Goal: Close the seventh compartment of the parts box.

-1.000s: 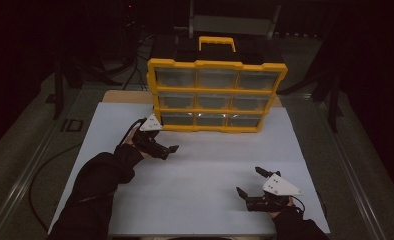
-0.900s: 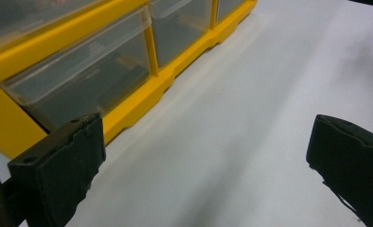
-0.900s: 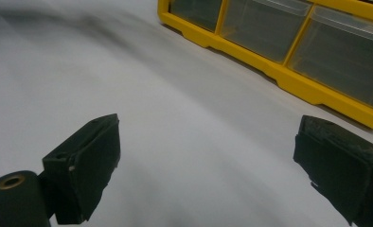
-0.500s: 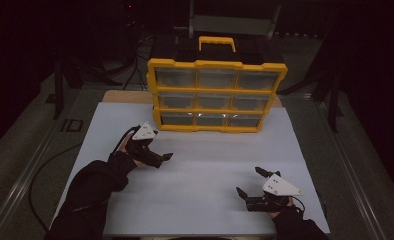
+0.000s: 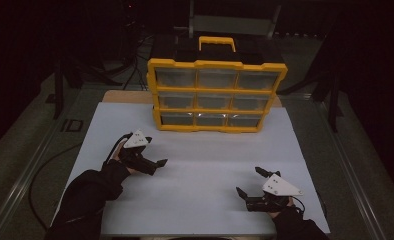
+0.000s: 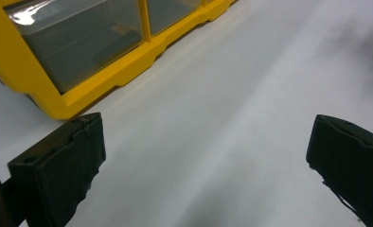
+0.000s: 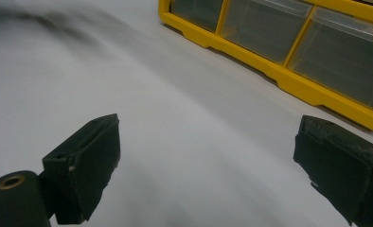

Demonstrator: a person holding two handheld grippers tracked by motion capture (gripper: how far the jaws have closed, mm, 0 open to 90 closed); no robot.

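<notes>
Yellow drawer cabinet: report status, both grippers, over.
Left gripper open, empty, above the white sheet. Right gripper open, empty, near the front edge. Yellow drawer cabinet upright, all drawers shut, untouched. Nothing between grippers and cabinet.

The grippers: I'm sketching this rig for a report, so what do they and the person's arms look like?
Each gripper, left and right, is black with two blocky, matte black jaws and a pale grey three-cornered plate on top. A thin dark cable trails from the right one. The person wears dark long sleeves.
</notes>
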